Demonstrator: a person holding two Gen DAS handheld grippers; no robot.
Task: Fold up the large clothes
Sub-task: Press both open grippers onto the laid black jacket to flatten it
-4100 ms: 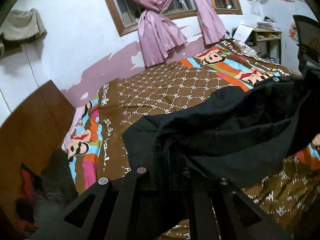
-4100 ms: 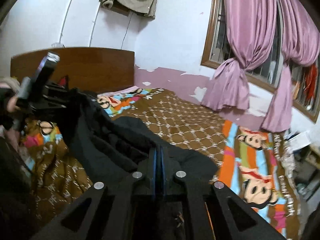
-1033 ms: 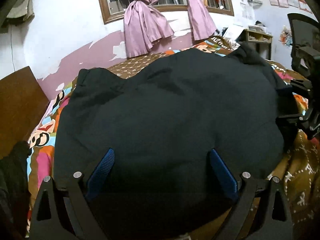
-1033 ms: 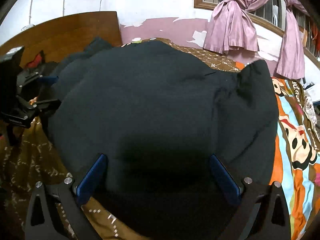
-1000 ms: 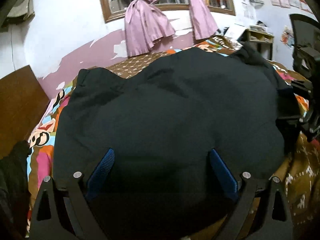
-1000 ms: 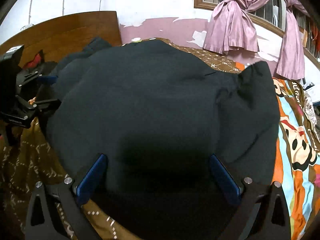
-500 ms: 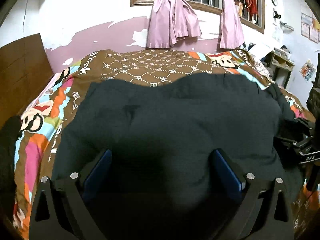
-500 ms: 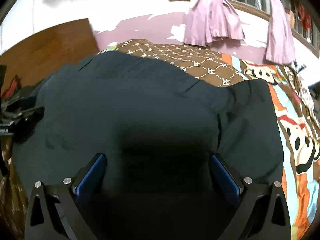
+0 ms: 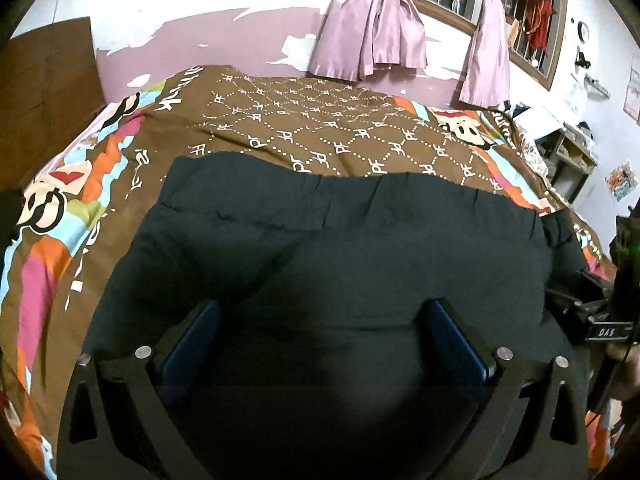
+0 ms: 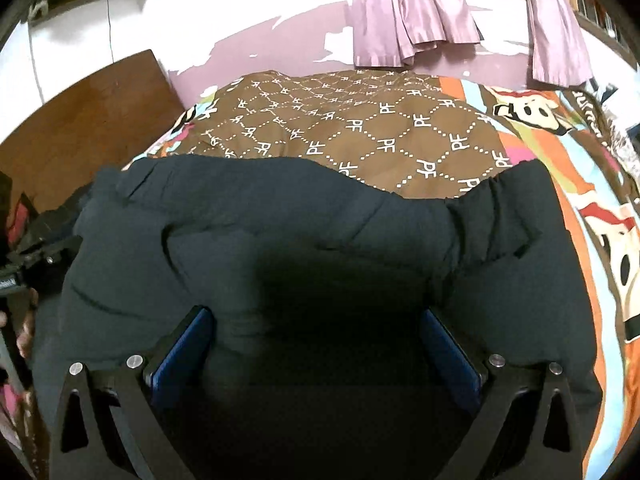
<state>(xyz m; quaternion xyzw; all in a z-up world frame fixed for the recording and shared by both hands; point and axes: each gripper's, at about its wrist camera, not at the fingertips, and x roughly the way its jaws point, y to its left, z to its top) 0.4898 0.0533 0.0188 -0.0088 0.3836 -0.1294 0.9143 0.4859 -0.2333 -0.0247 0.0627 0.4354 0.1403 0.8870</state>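
A large black padded garment (image 9: 332,264) lies spread flat on the patterned bed cover (image 9: 304,128); it also shows in the right wrist view (image 10: 280,248). My left gripper (image 9: 320,320) is open, its blue-padded fingers (image 9: 192,332) wide apart just above the garment's near part. My right gripper (image 10: 316,328) is open the same way over the garment's other end. Neither holds cloth. The right gripper shows at the right edge of the left wrist view (image 9: 600,320); the left one shows at the left edge of the right wrist view (image 10: 32,256).
The brown and cartoon-striped bed cover (image 10: 360,128) extends beyond the garment to the wall. A wooden headboard (image 10: 80,120) stands on the left. Pink curtains (image 9: 368,24) hang at the window. A small shelf unit (image 9: 572,160) stands at the far right.
Four seconds ago both grippers were shut on the lifted garment. Since then they opened, the garment settled flat on the bed, and both cameras tilted downward and nearer the cloth.
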